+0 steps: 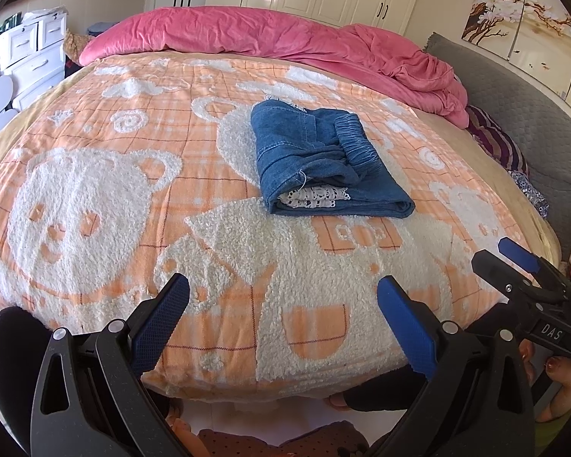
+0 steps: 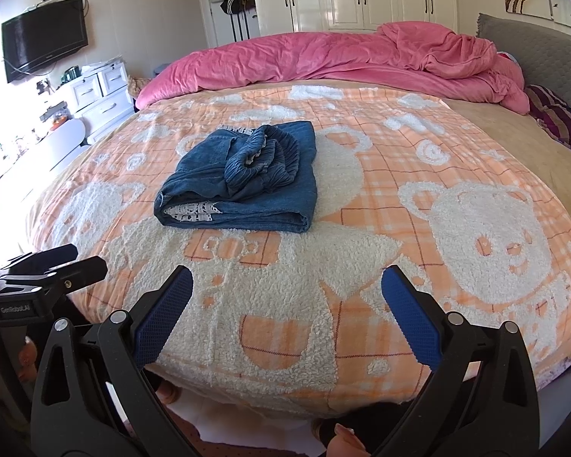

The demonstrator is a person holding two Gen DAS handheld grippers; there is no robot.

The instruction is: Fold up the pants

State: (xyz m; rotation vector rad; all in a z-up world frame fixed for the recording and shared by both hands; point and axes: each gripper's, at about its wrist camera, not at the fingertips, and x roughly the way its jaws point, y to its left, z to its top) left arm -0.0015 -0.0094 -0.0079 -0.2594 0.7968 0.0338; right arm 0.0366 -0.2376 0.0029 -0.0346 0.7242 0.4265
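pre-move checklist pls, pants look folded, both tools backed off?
1. Left tool open and holding nothing: ok.
2. Right tool open and holding nothing: ok.
3. Both tools clear of the denim pants, at the near edge of the bed: ok.
4. Pants lie in one compact folded stack on the orange bear blanket: ok.
5. Fold tidy: not ok; the elastic waistband sits bunched on top and white lace trim shows at the open edge.
6. Layers inside the stack aligned: cannot tell, hidden by the top fold.
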